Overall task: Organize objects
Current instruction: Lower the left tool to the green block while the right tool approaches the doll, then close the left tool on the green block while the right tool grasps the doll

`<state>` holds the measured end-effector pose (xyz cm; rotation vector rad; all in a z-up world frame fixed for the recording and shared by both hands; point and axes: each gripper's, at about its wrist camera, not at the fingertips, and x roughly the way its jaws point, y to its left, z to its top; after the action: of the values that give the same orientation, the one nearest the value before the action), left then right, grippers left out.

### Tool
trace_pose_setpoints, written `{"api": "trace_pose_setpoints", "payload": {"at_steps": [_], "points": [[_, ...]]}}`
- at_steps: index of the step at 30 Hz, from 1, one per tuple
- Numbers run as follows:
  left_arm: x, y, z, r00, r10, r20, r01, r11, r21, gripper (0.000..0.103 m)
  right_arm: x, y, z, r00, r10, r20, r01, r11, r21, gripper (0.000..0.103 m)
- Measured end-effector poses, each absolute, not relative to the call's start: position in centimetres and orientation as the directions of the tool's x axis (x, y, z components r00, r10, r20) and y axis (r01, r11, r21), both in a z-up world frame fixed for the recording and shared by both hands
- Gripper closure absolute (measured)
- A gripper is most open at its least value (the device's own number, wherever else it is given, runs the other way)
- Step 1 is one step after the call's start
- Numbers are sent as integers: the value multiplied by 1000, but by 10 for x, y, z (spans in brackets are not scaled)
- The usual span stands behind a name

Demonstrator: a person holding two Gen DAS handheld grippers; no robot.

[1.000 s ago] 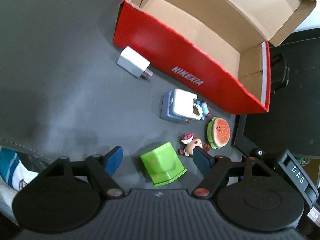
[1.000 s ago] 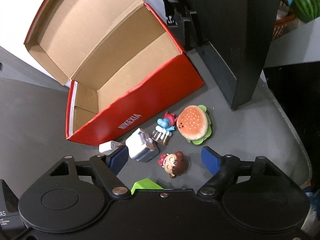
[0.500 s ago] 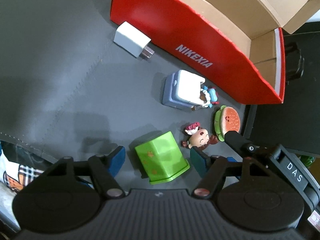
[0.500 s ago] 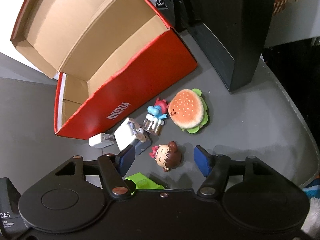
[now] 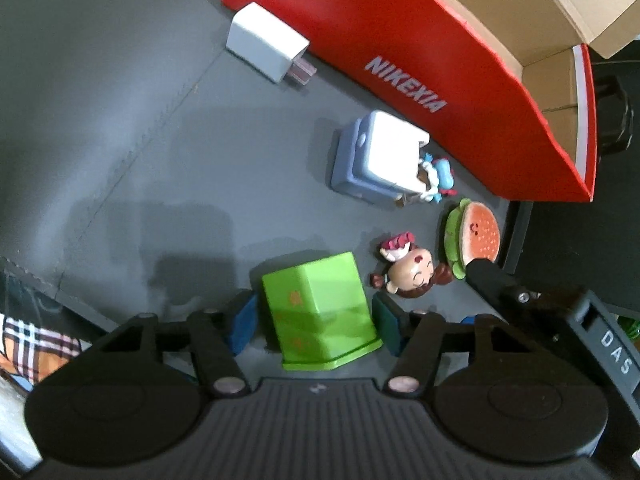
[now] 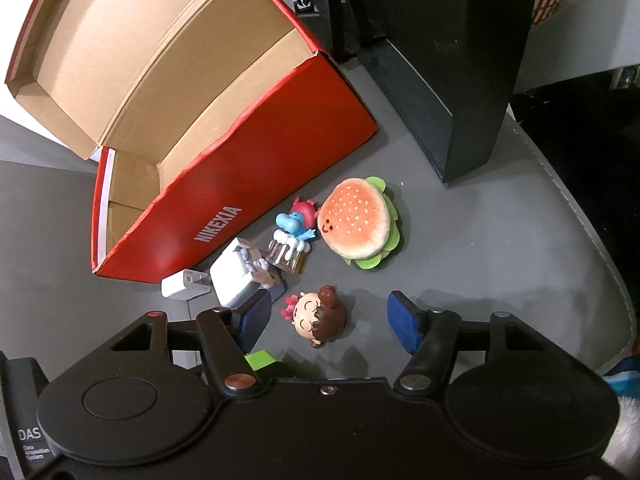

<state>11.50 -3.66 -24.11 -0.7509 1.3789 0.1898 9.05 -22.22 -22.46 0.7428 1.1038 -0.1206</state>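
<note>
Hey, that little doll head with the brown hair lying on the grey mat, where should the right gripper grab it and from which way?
Grip the doll head across its round middle, cheek to hair, coming from above. It lies face up between the right gripper fingers, whose jaws have just been closing but don't touch it. Avoid the small red bow: too small to hold.

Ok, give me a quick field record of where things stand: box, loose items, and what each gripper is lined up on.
box: red shoebox, open, nothing visible inside
left gripper: jaws have just been closing around green block; contact unclear
right gripper: jaws have just been closing, astride doll head, gaps both sides
on mat: burger plush, white charger, blue-white toy cooler, blue figurine
packed so far: none seen
</note>
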Motion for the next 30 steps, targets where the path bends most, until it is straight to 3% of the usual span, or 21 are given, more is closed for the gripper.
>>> {"api": "trace_pose_setpoints", "payload": {"at_steps": [2, 5, 14, 17, 30], "points": [[115, -37, -241, 226, -296, -928, -534, 759, -372, 50, 91, -221, -226, 466, 263, -845, 438, 761, 479, 39], [115, -34, -241, 230, -299, -926, -532, 758, -377, 51, 92, -220, -228, 457, 259, -851, 438, 767, 469, 39], [111, -17, -231, 245, -256, -935, -517, 781, -350, 51, 102, -206, -234, 428, 245, -870, 425, 795, 433, 36], [112, -10, -228, 251, -246, -936, -516, 784, -344, 51, 106, -200, -236, 418, 227, -880, 422, 809, 410, 25], [116, 9, -220, 259, -213, -942, -499, 806, -319, 51, 123, -174, -244, 387, 136, -912, 386, 874, 294, 26]]}}
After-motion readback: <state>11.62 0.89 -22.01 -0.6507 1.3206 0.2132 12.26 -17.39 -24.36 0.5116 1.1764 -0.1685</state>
